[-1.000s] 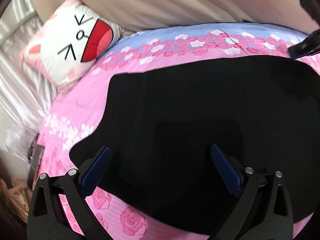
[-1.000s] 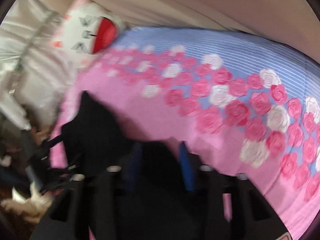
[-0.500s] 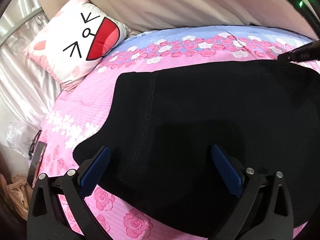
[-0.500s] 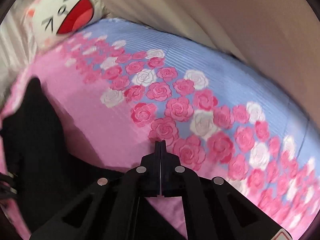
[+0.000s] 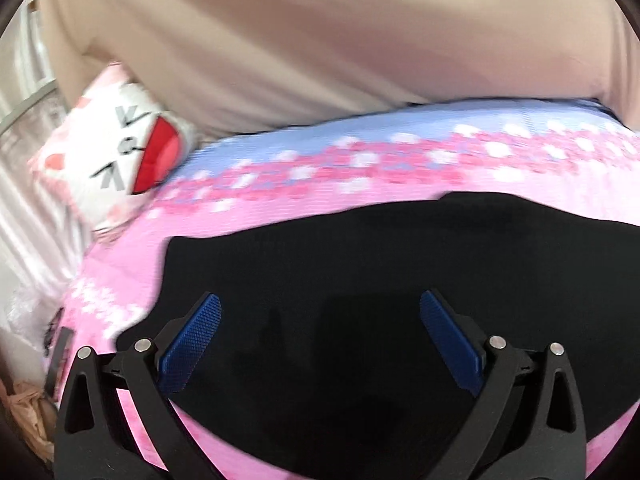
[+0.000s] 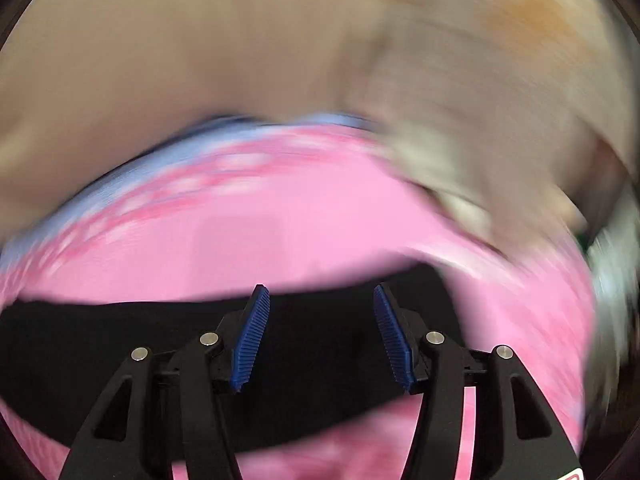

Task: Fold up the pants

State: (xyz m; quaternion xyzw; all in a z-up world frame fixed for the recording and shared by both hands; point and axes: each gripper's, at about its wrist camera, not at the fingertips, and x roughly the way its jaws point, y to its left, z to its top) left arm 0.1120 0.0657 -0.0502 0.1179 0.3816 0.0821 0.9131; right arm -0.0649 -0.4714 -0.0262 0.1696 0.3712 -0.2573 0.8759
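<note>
Pink rose-print bedspread, beige curtain

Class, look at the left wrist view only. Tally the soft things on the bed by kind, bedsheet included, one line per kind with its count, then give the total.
Black pants: 1
Cartoon-face pillow: 1
Rose-print bedsheet: 1
Total: 3

My feeds are bright with soft, even daylight. Motion blur smears my right view badly; the pink rose-print bedsheet loses its pattern. The left view is milder, with the flat black pants nearly featureless. Fisheye edges bend and darken.
</note>
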